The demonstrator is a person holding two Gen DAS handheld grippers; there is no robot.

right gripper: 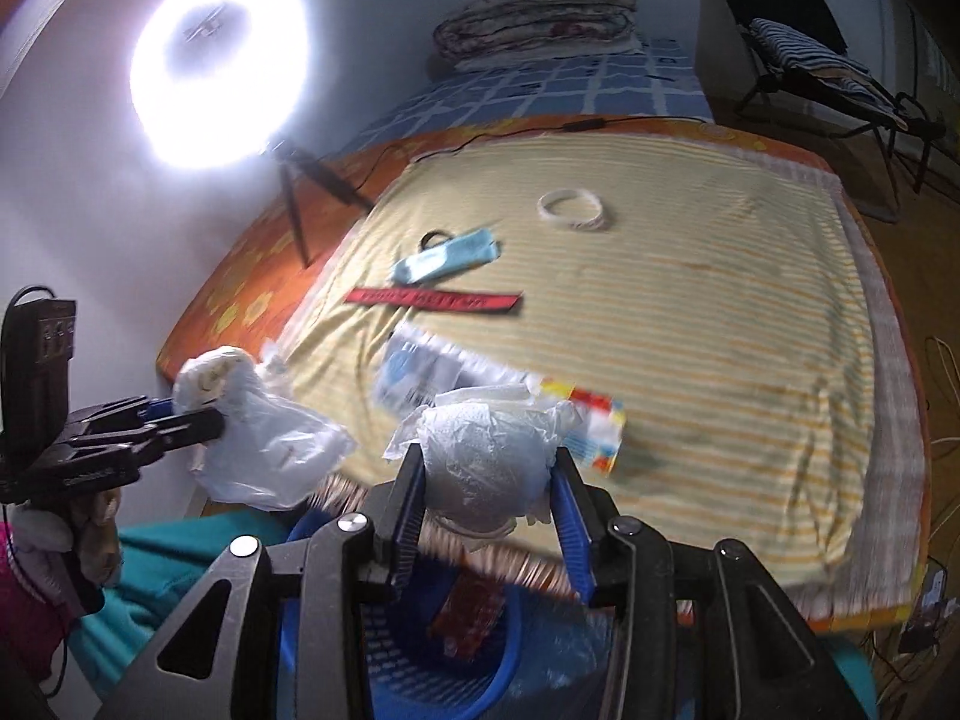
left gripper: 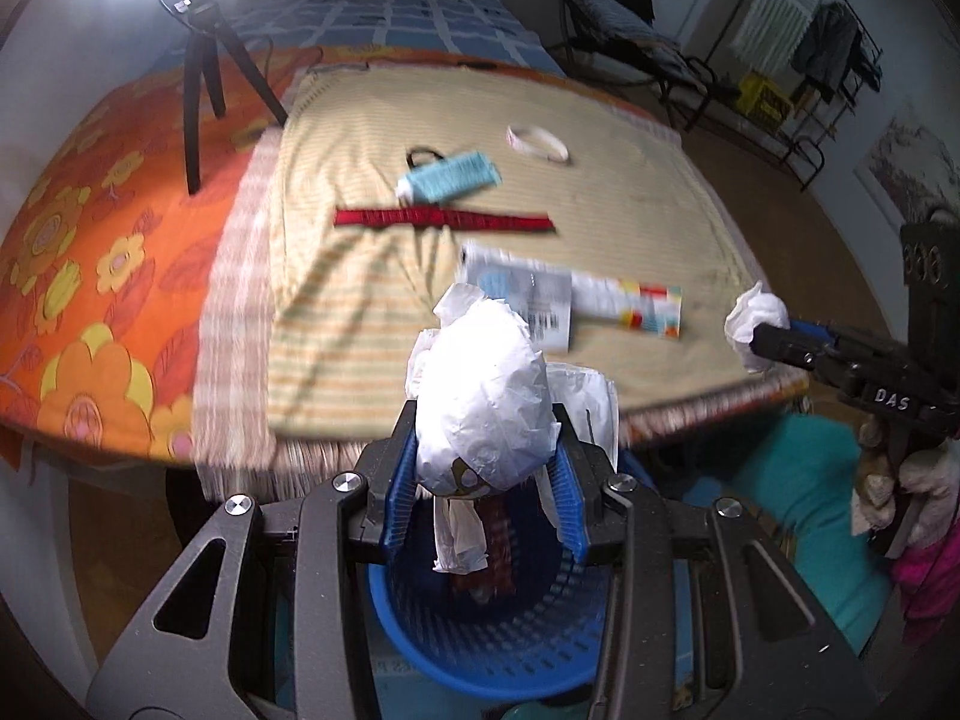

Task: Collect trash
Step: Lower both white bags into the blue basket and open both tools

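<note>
White crumpled plastic bag (left gripper: 486, 396) clamped in left gripper (left gripper: 485, 474), above blue basket (left gripper: 480, 654) at 6 o'clock. Right gripper (right gripper: 489, 516) jaws part-open, clamped on second plastic wad (right gripper: 486, 456), over bed edge (right gripper: 780, 576).

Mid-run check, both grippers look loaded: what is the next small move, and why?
Probably open the left gripper and drop its white crumpled bag: it hangs right above the blue basket, which already holds trash. The right gripper, clamped on a plastic wad, sits nearer the bed edge.
</note>
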